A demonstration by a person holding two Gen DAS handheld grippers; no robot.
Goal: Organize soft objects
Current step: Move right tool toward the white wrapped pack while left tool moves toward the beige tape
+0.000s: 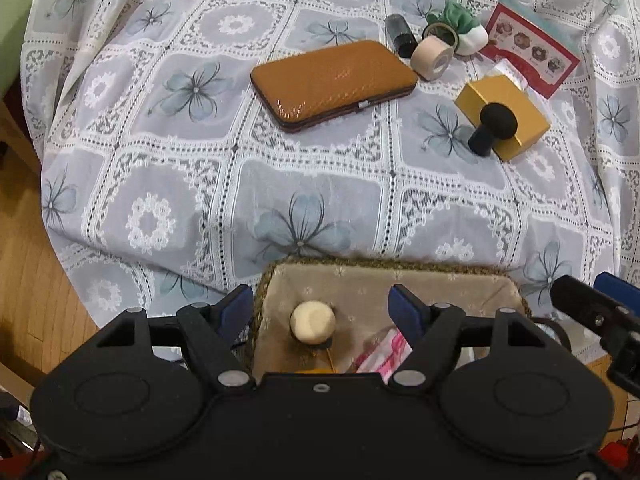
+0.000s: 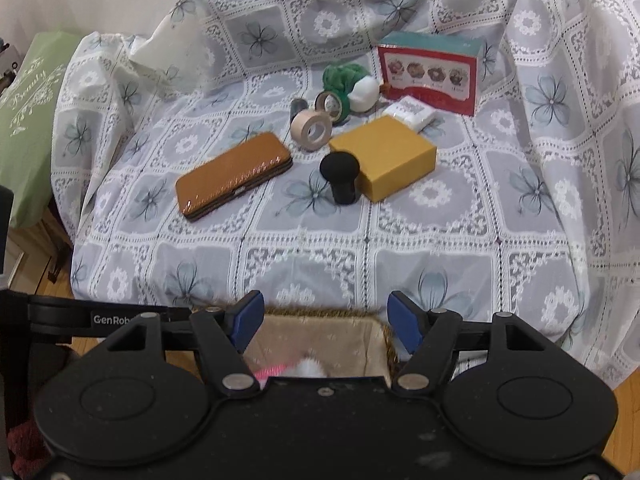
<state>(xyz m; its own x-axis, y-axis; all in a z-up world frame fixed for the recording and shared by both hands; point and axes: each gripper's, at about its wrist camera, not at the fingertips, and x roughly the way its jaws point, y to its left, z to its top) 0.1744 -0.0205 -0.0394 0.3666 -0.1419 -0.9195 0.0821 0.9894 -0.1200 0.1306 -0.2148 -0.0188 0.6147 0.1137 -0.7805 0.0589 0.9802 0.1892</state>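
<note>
Lace cloth with blue flowers covers the table under my left claw, which hangs released, its blue pads wide apart and gripping nothing, just above a lined basket at the near edge. Inside the basket, between my pads, sits a cream puff, and beside it to the right a pink-and-white soft thing, partly hidden by my pad. Farther out a brown case lies flat, well apart from the basket. To its right a beige tape roll touches a dark cylinder, with a green-and-white plush just behind them. A black puff leans against a yellow box, and a red box lies beyond. My other claw's tip shows at the right edge. From my right wrist, the right claw is likewise released and empty over the basket, where I see only a bit of pink and a white fluffy tuft at the bottom; what they are I cannot tell. The black puff stands upright, touching the yellow box, with the case off to the left. The tape roll, the plush and the red box sit behind, and a green cushion lies at the far left.
</note>
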